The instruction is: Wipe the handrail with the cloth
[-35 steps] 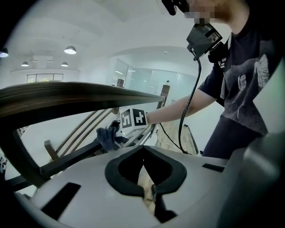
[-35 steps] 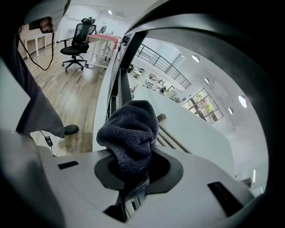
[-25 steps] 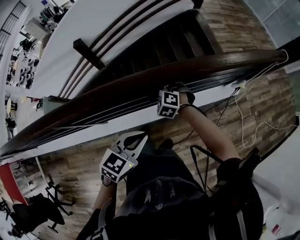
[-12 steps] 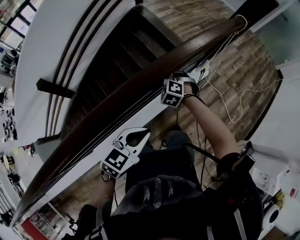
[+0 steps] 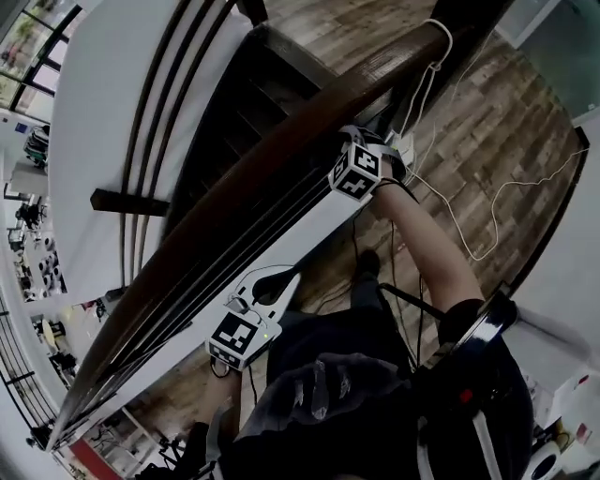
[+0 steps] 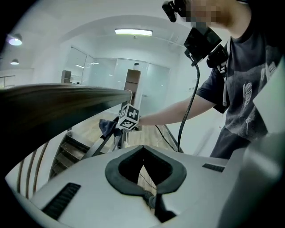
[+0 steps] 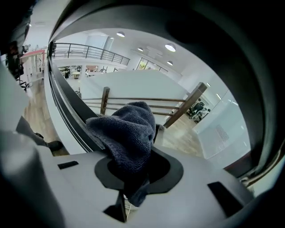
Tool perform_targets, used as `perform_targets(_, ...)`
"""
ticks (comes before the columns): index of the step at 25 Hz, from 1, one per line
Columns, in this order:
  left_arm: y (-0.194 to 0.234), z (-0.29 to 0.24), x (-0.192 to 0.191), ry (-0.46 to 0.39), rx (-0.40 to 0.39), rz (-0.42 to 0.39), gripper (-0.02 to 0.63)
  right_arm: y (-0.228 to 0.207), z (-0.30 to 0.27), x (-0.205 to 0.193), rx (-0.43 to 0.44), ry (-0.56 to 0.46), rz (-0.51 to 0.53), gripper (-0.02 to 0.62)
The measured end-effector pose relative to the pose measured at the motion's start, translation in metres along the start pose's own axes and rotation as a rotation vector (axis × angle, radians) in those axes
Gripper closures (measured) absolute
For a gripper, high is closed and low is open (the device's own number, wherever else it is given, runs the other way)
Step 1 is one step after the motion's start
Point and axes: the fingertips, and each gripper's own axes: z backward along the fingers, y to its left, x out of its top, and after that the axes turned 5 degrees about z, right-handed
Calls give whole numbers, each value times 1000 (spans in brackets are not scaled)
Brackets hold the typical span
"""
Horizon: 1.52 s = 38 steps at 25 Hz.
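The dark wooden handrail [image 5: 244,178] runs from lower left to upper right in the head view. My right gripper [image 5: 367,148] is against it near its upper end, shut on a dark blue-grey cloth [image 7: 127,133] that bunches out of the jaws. In the left gripper view the cloth [image 6: 106,127] sits just under the rail [image 6: 44,107]. My left gripper [image 5: 281,277] hangs low beside the person's body, away from the rail. Its jaws [image 6: 144,178] are shut with nothing between them.
Beyond the rail a dark staircase [image 5: 234,103] drops away. A post [image 5: 469,19] ends the rail at the upper right. A white cable [image 5: 469,225] trails over the wooden floor from a power strip [image 5: 408,145]. A white ledge [image 5: 281,234] runs under the rail.
The right gripper has slid with the cloth along the handrail toward its upper right end, and the head has turned with it. The left gripper has stayed low and shut.
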Motion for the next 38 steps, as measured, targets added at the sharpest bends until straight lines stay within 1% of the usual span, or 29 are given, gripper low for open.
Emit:
perform_targets(2,-11,-23,12,10,44,35,598,-28,-3,-28,-4,-11,-17,543)
perform_targets(4,-22,-41,19,25,78,64,598,-52,-6,-53,-19,13,-4,543)
perform_targets(6,-28,-60,25,34,98,72,598,-81,-11,-75,-62,64,36,543)
perform_targets(8,-33,-76,28,51,105,65,598,-106,-14,-87,-84,78,40,543)
perform_targets(11,-39,-88,27,97,117,34,598,-123,-15,-103,-82,92,28,543)
perform_targets(13,-40,-92,30,110,130,17,598,-132,-16,-111,-85,96,29,543)
perform_targets(19,-41,-85,36,80,152,25,598,-136,-9,-114,-81,98,27,542)
perform_targets(21,-39,-75,31,67,155,32,598,-126,1,-102,-80,70,50,543)
perform_targets(24,-33,-59,22,49,149,23,598,-90,29,-61,-42,-24,93,541)
perform_targets(26,-30,-44,18,20,147,17,598,-54,48,-31,17,-71,108,541)
perform_targets(29,-25,-11,13,-23,152,4,598,10,76,13,140,-126,108,541)
perform_targets(31,-24,10,13,-52,149,-18,598,43,94,38,192,-150,111,541)
perform_targets(34,-21,46,11,-109,149,-45,598,82,119,68,235,-163,102,541)
perform_targets(38,-21,93,-5,-172,147,-25,598,133,148,104,267,-192,49,541)
